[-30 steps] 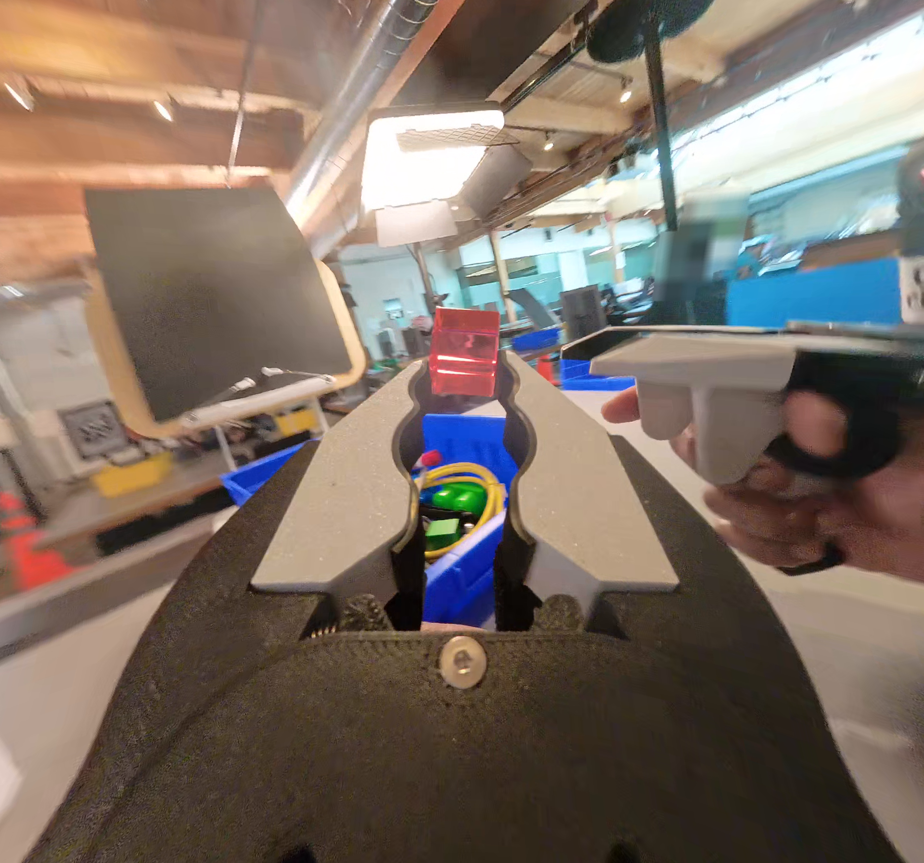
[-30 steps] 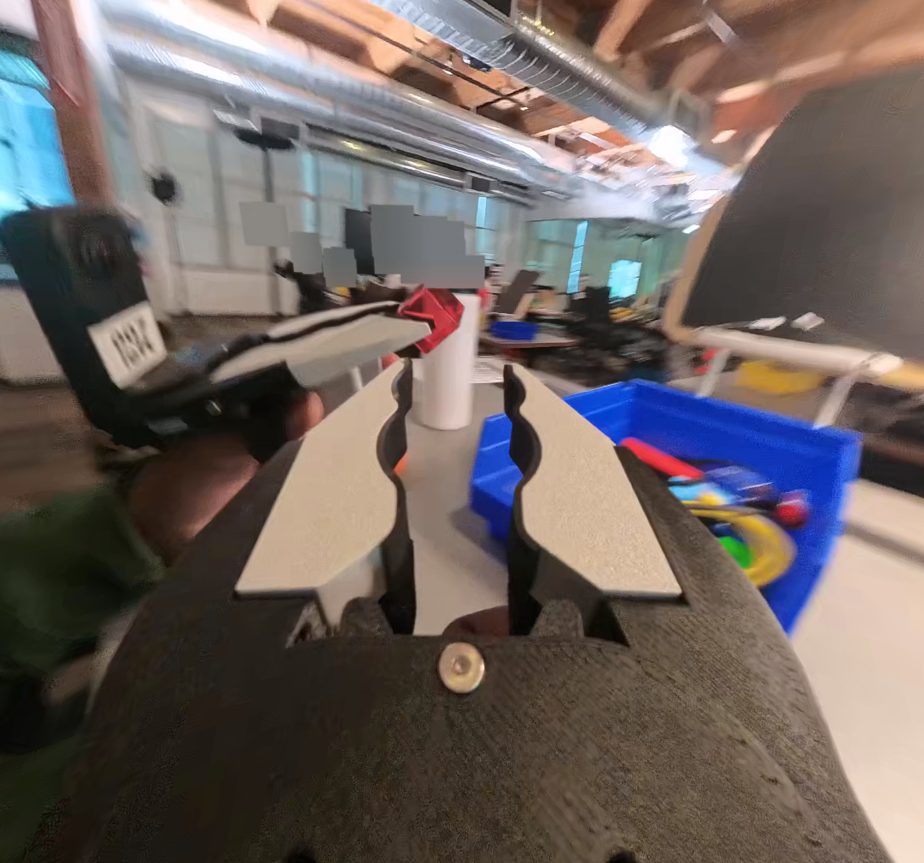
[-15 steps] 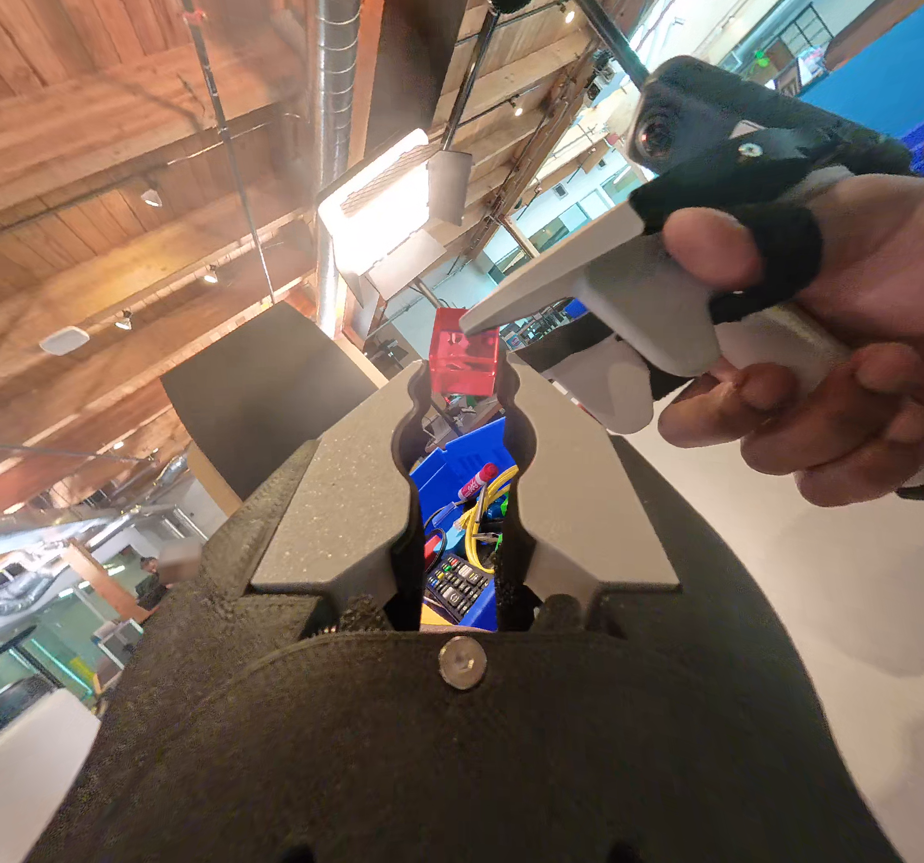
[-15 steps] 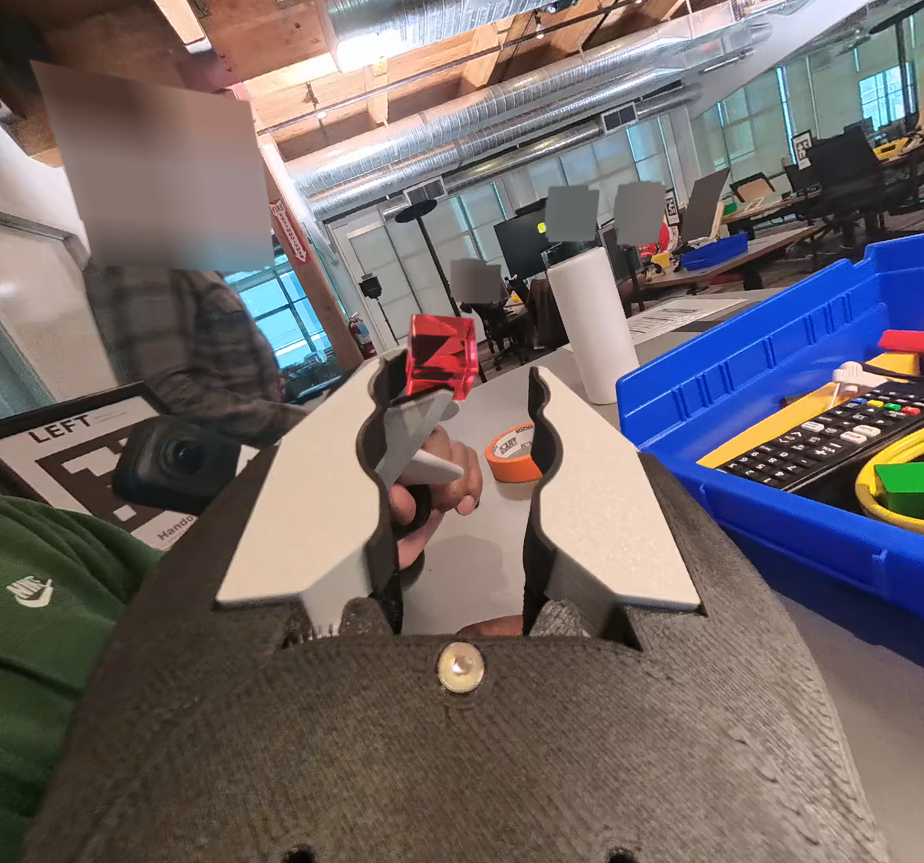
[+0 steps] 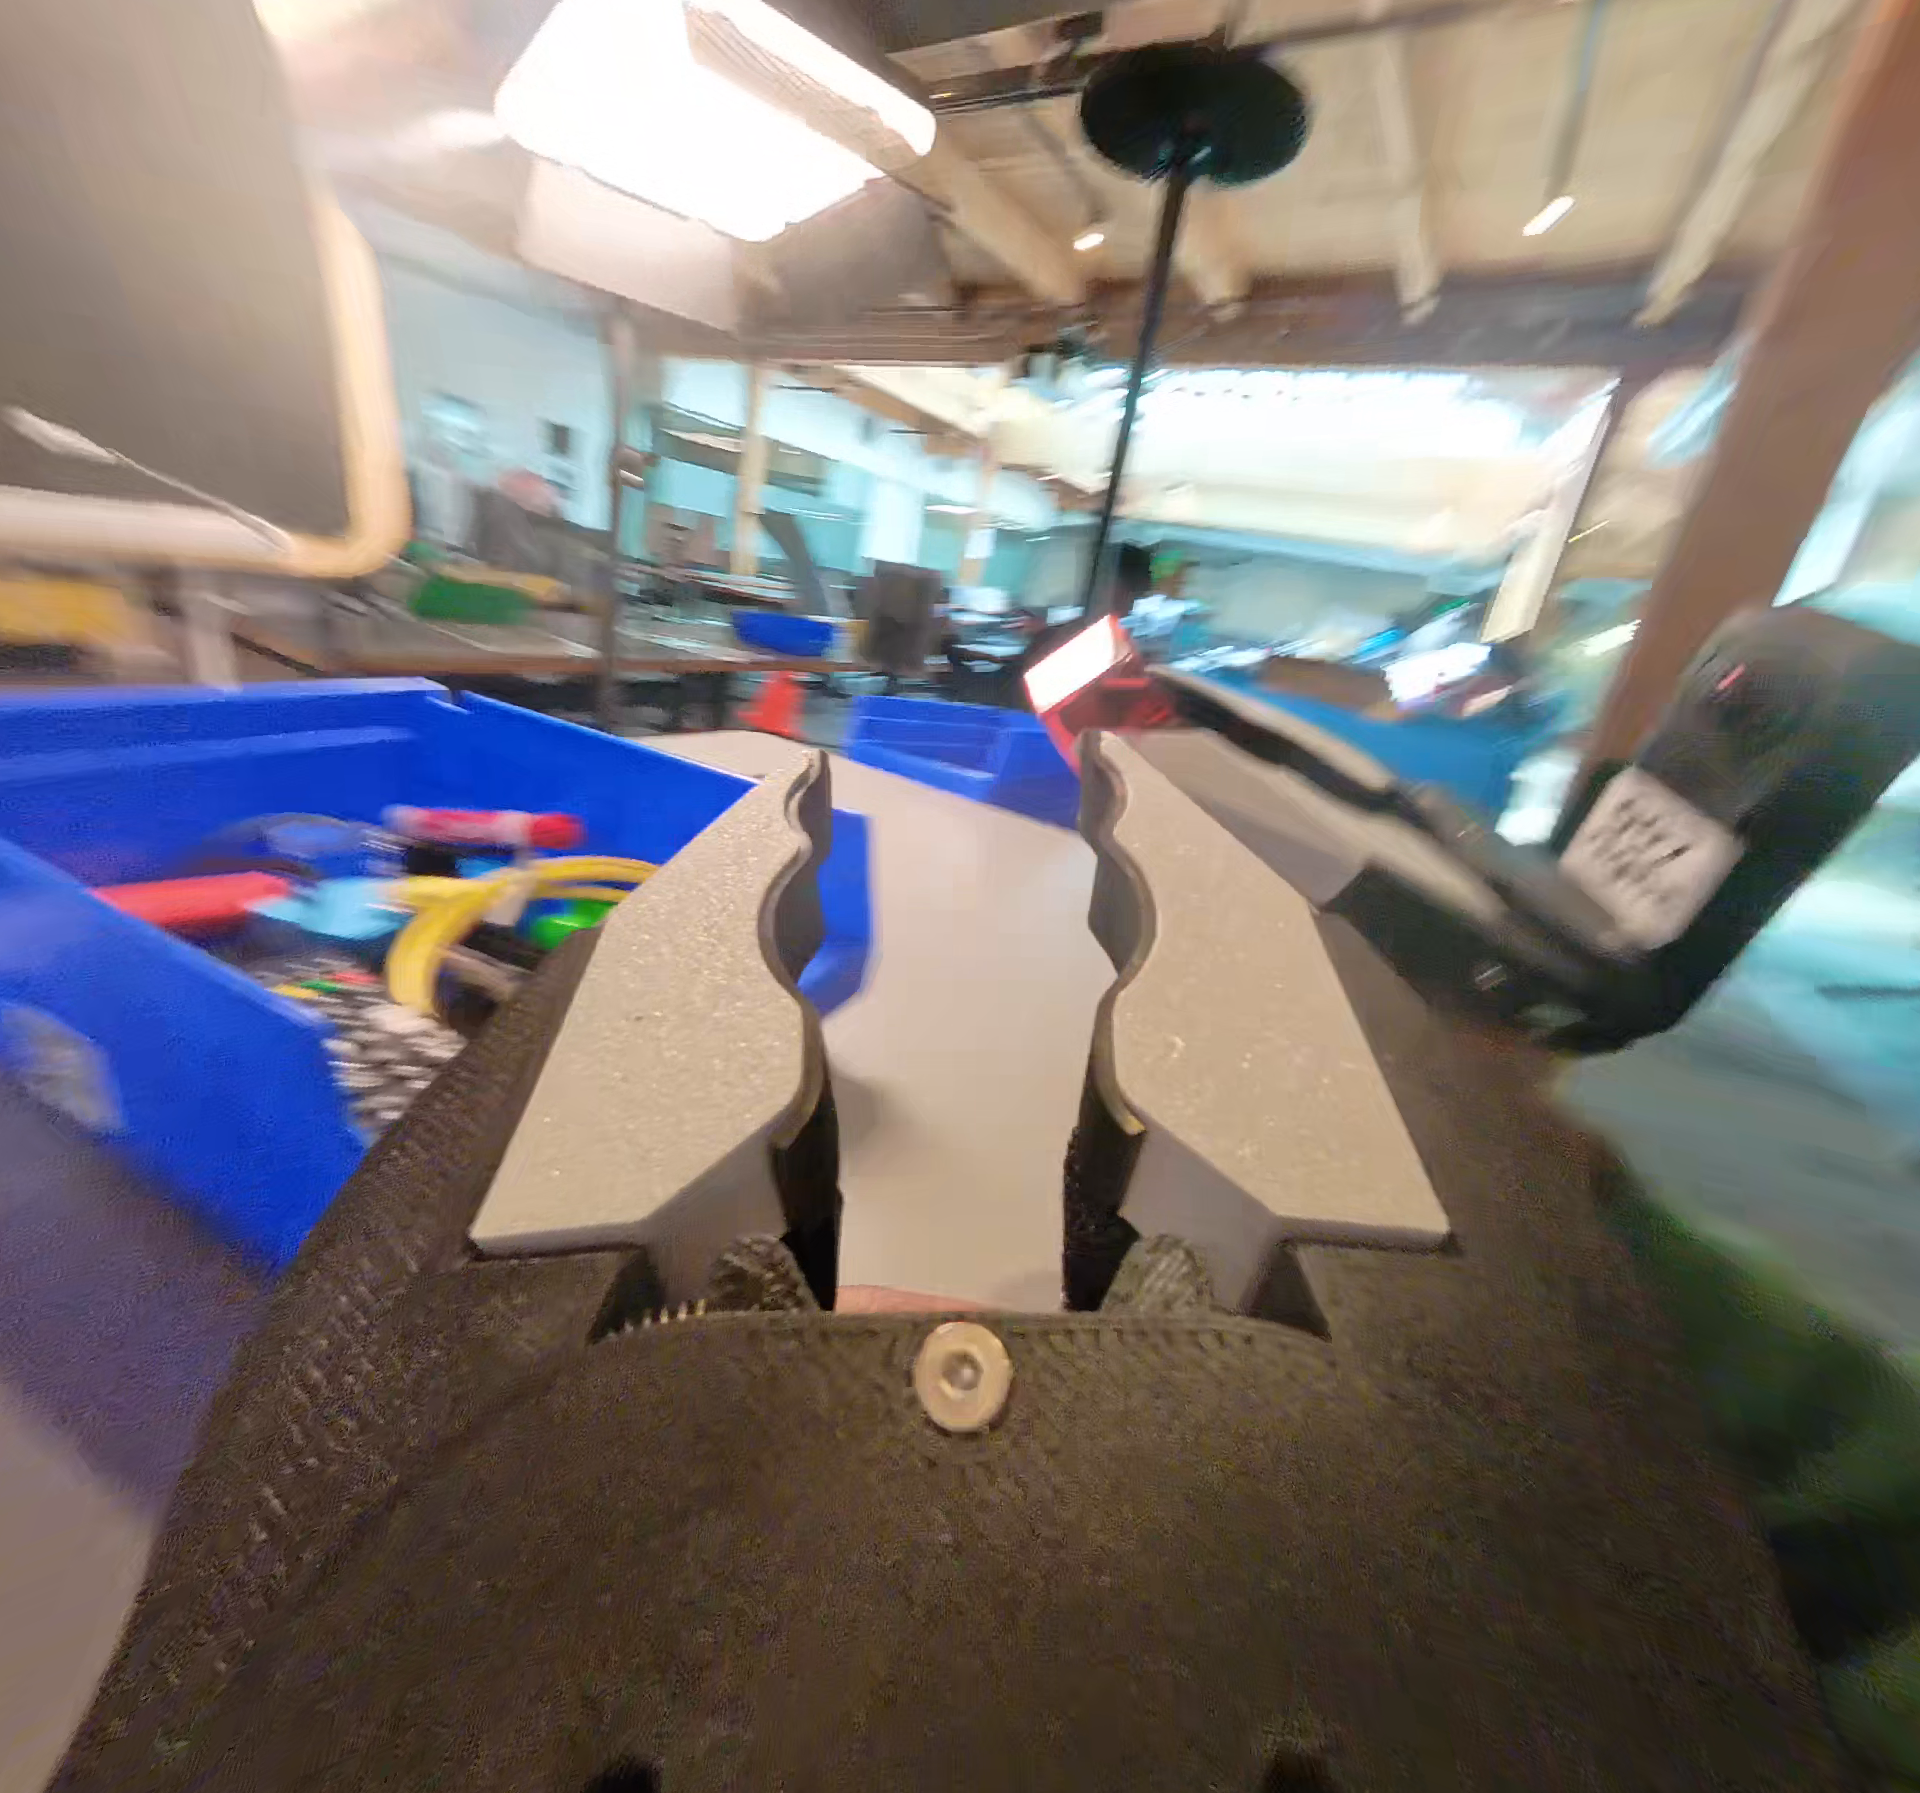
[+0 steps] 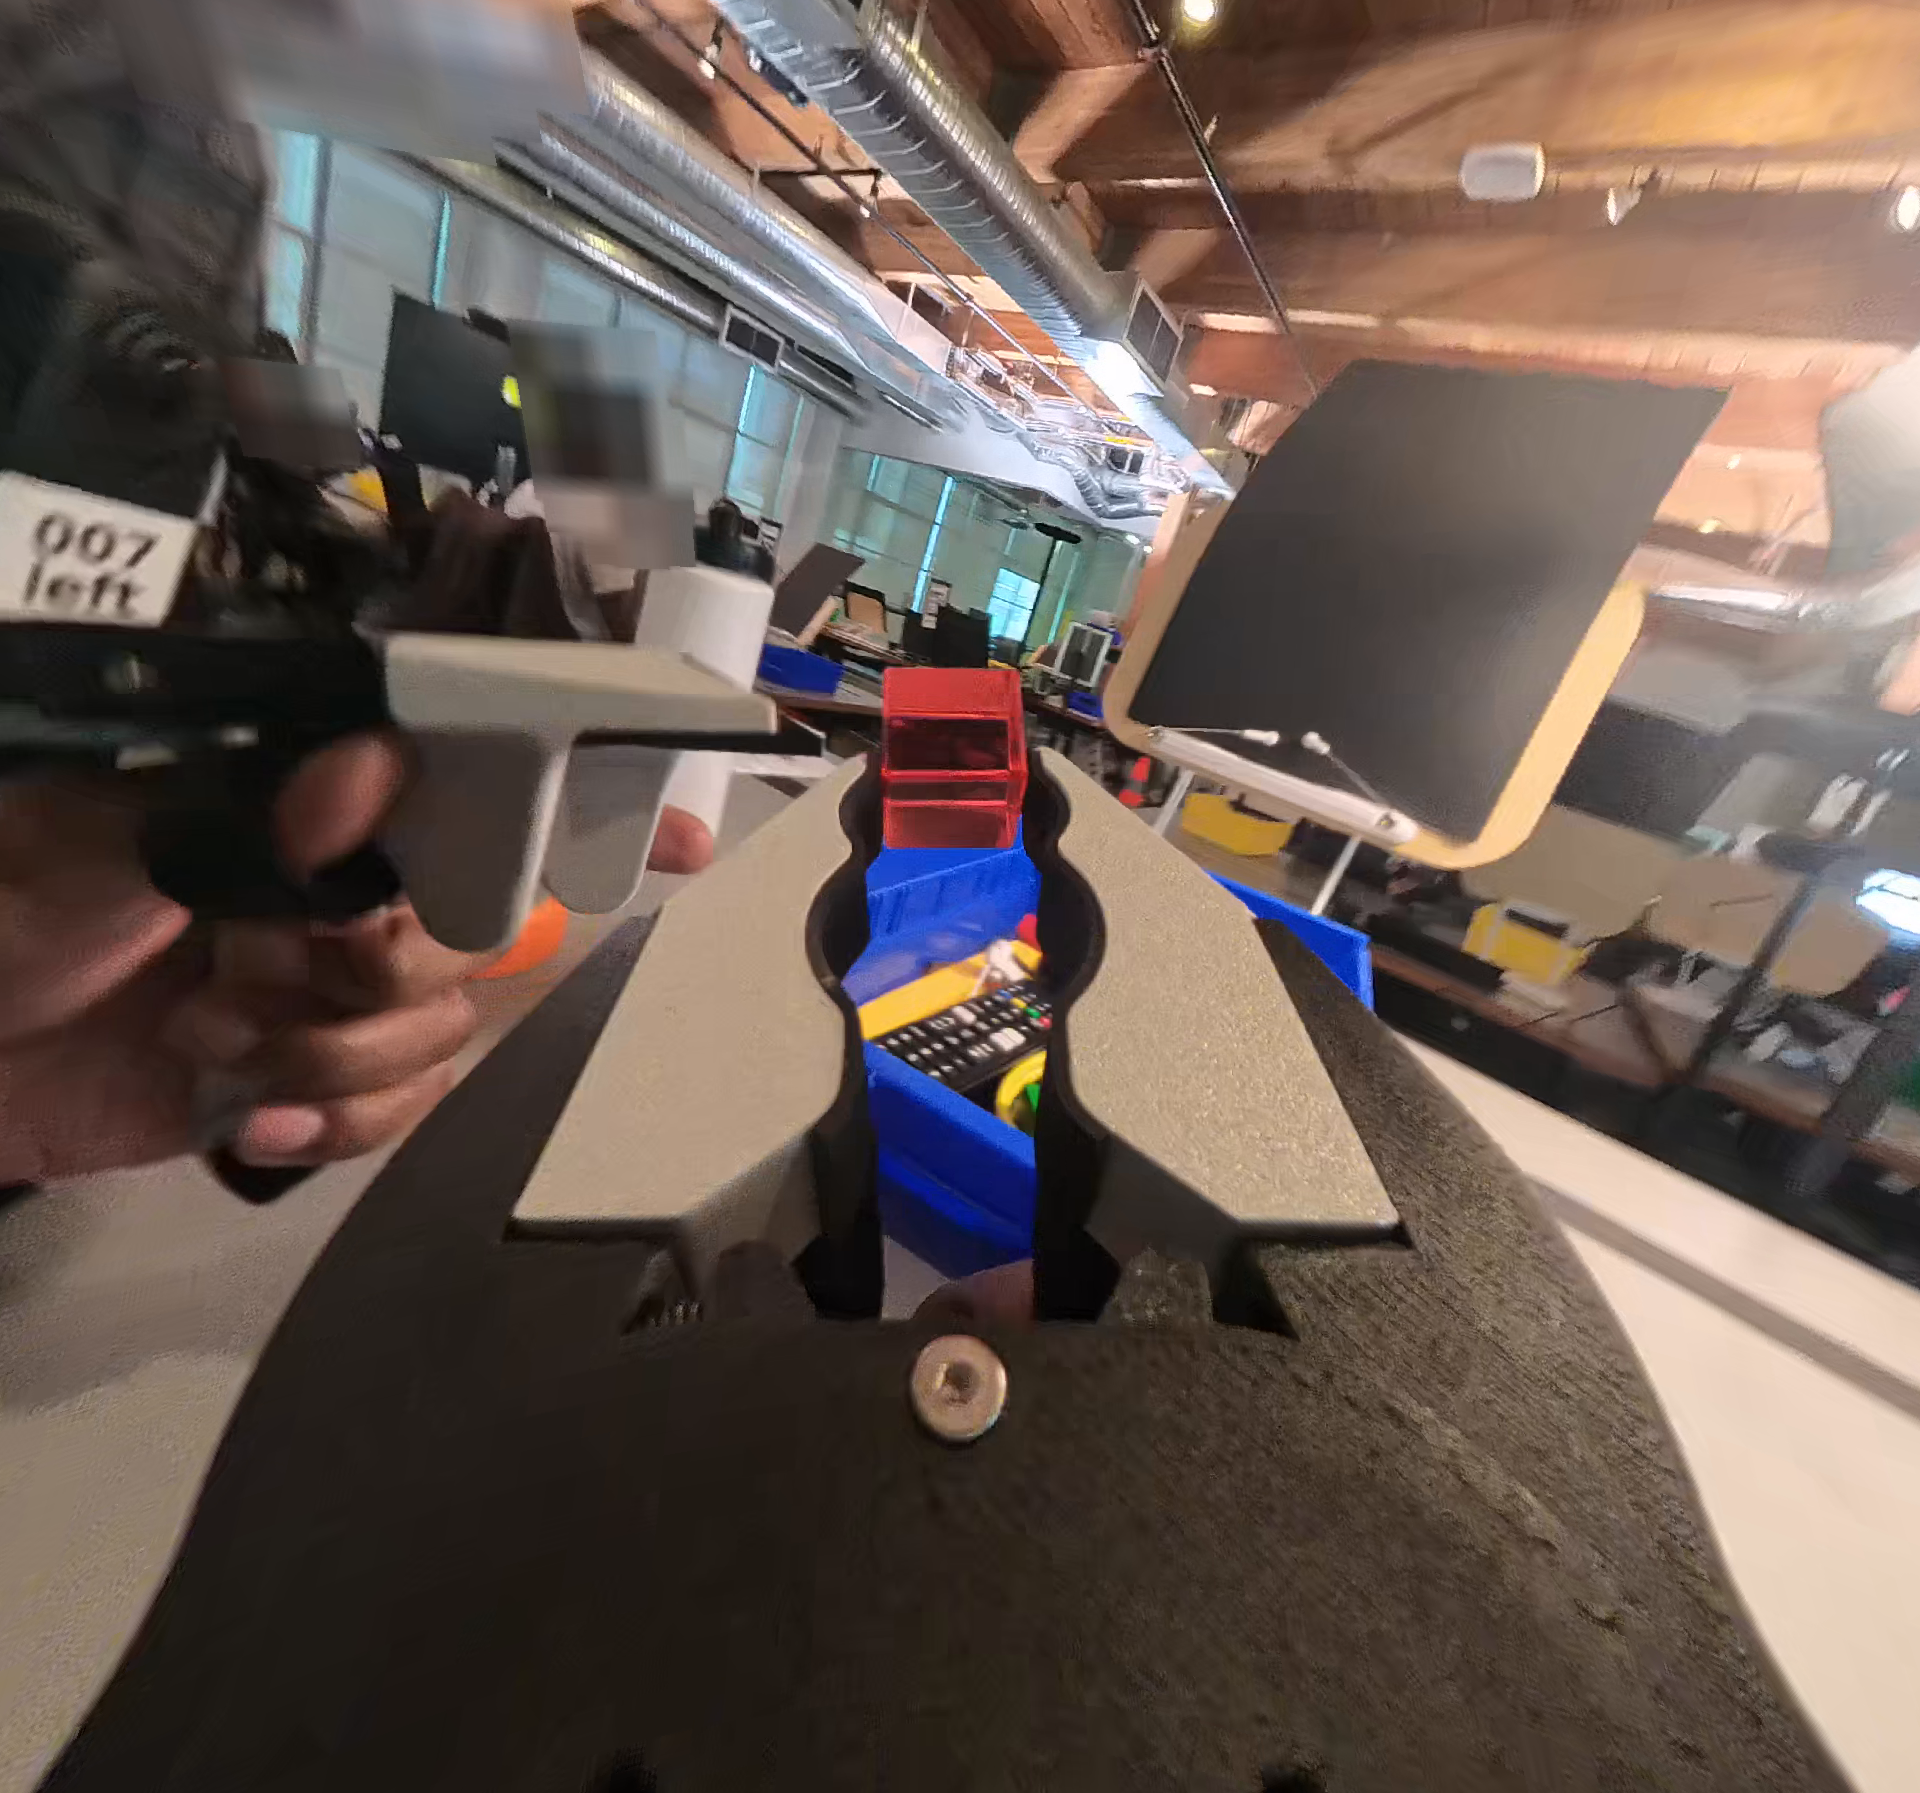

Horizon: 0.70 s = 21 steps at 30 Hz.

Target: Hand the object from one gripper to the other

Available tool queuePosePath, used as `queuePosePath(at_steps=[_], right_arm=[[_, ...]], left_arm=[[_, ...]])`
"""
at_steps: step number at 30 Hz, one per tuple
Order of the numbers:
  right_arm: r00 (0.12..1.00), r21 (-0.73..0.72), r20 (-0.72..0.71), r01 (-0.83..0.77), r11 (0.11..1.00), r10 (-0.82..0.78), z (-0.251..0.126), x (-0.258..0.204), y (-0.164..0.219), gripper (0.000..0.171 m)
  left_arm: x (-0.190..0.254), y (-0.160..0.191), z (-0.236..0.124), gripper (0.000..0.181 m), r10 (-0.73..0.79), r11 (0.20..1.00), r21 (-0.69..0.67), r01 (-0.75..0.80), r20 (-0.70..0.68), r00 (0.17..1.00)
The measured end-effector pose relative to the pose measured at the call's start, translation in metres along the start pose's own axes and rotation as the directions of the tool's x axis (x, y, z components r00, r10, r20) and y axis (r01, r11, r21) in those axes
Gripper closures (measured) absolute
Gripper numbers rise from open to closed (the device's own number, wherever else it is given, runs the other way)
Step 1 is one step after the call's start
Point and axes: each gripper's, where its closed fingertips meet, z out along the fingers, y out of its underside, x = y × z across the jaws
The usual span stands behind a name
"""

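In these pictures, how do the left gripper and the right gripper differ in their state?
The left gripper stands open, a wide gap between its fingers; the right gripper is shut on the red translucent cube.
The left gripper holds nothing; the right gripper pinches the cube at its fingertips.
In the left wrist view, the cube sits beyond the left gripper's tips, apart from them.
Both share grey, wavy-edged fingers on a black body.
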Motion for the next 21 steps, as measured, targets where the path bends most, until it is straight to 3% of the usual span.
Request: queuePosePath(at_steps=[4,6,8,12,15,17,21], right_arm=[[0.985,-0.018,0.005,0.172,0.985,-0.172,0.003,-0.014,0.004,0.144],[0.973,-0.021,0.003,0.232,0.973,-0.232,0.004,-0.018,0.005,0.144],[0.959,-0.004,0.007,0.284,0.959,-0.284,0.004,-0.024,0.003,0.144],[0.931,-0.002,0.018,0.364,0.931,-0.364,0.004,-0.032,0.005,0.144],[0.921,0.004,0.021,0.390,0.921,-0.390,0.005,-0.035,0.005,0.144],[0.927,-0.008,0.028,0.373,0.928,-0.373,0.006,-0.035,0.007,0.144],[0.961,-0.023,0.030,0.275,0.961,-0.274,0.005,-0.027,0.008,0.143]], left_arm=[[0.021,0.007,0.002,0.118,-0.365,0.931,-0.092,0.353,-0.243,0.899],[0.029,0.005,0.001,0.119,-0.471,0.881,-0.127,0.455,-0.318,0.823],[0.026,0.007,0.001,0.120,-0.508,0.860,-0.140,0.490,-0.313,0.802],[0.033,0.011,0.002,0.125,-0.495,0.869,-0.171,0.465,-0.323,0.806],[0.033,0.014,0.002,0.156,-0.455,0.891,-0.155,0.427,-0.313,0.834],[0.030,0.012,0.001,0.155,-0.394,0.919,-0.131,0.372,-0.293,0.871],[-0.001,-0.002,-0.003,0.155,-0.092,0.996,0.012,0.093,-0.048,0.995]])
